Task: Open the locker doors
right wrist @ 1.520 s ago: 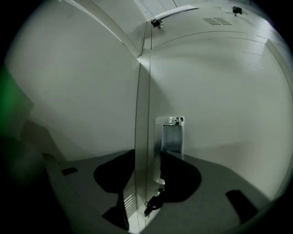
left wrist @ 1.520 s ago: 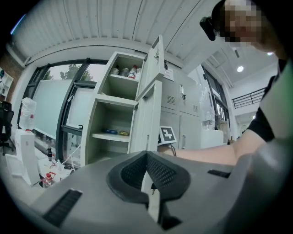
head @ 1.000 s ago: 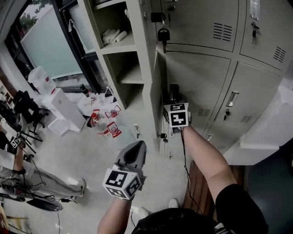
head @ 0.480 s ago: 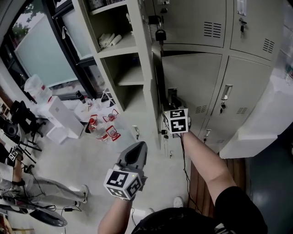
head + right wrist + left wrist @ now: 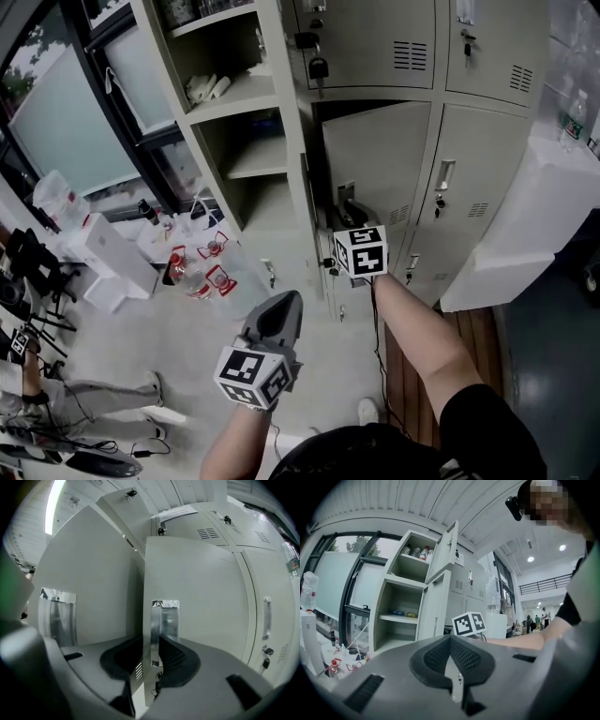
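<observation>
**Locker bank, mid-pull:** A person's right hand-held gripper (image 5: 151, 643) is pinching the free edge of an ajar locker door (image 5: 201, 592) at its chrome handle (image 5: 164, 623). Its jaws have just been closing, with that edge and handle between them. The pads appear to be bearing on the metal, though the near pad is partly hiding the contact.

Just left of the ajar door, a neighbouring door (image 5: 84, 573) is hanging wide open, and beyond it bare shelves (image 5: 248, 169) are showing. Right of the ajar door, a closed locker door (image 5: 469, 178) is sitting shut. Above the ajar door, a padlock (image 5: 318, 67) is dangling. Well below the ajar door, over the floor, the left hand-held gripper (image 5: 450, 639) is hovering idle, its jaws pressed together on nothing.

The hold is a narrow one on smooth metal. A pull going straight back, rather than following the door's arc, would probably be dragging the pads off the handle and letting the door fall to. A hurried swing could also be sending the door hard to the end of its hinge travel. That would jar the grip loose and leave the closed locker beside it unopened.
</observation>
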`<state>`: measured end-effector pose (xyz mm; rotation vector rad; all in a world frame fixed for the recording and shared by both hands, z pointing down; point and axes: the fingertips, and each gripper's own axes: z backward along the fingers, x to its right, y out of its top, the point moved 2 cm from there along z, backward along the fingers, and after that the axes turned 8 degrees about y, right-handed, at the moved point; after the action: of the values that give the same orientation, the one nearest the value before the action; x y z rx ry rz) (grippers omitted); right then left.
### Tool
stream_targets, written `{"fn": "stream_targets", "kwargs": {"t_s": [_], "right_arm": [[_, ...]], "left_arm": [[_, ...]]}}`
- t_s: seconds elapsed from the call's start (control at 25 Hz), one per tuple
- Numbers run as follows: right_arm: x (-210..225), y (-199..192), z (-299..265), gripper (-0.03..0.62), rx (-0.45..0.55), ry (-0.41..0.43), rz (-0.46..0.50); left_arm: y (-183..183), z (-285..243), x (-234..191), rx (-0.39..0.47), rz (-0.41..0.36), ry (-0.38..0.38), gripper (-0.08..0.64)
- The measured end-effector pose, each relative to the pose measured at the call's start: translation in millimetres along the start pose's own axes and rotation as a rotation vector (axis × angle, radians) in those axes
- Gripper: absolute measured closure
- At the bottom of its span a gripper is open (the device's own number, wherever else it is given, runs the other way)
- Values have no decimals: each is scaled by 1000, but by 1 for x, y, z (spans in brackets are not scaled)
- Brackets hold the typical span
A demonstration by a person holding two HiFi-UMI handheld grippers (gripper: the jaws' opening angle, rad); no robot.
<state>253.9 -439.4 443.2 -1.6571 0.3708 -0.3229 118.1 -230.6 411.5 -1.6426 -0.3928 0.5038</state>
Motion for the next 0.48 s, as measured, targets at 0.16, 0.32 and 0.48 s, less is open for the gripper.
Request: {"fn": "stream_targets", "kwargs": {"t_s": [0.16, 0.32, 0.48], "right_arm": [[-1, -2, 11, 485, 0, 19, 0], [-3, -4, 24, 485, 2, 40, 2], [-3, -6, 39, 483, 1, 61, 11]], "left_arm": [[-2, 4, 2, -1, 2, -25, 561], [-1, 6, 8, 0, 4, -55, 561], [-2, 4, 18, 3, 7, -88, 561]]}}
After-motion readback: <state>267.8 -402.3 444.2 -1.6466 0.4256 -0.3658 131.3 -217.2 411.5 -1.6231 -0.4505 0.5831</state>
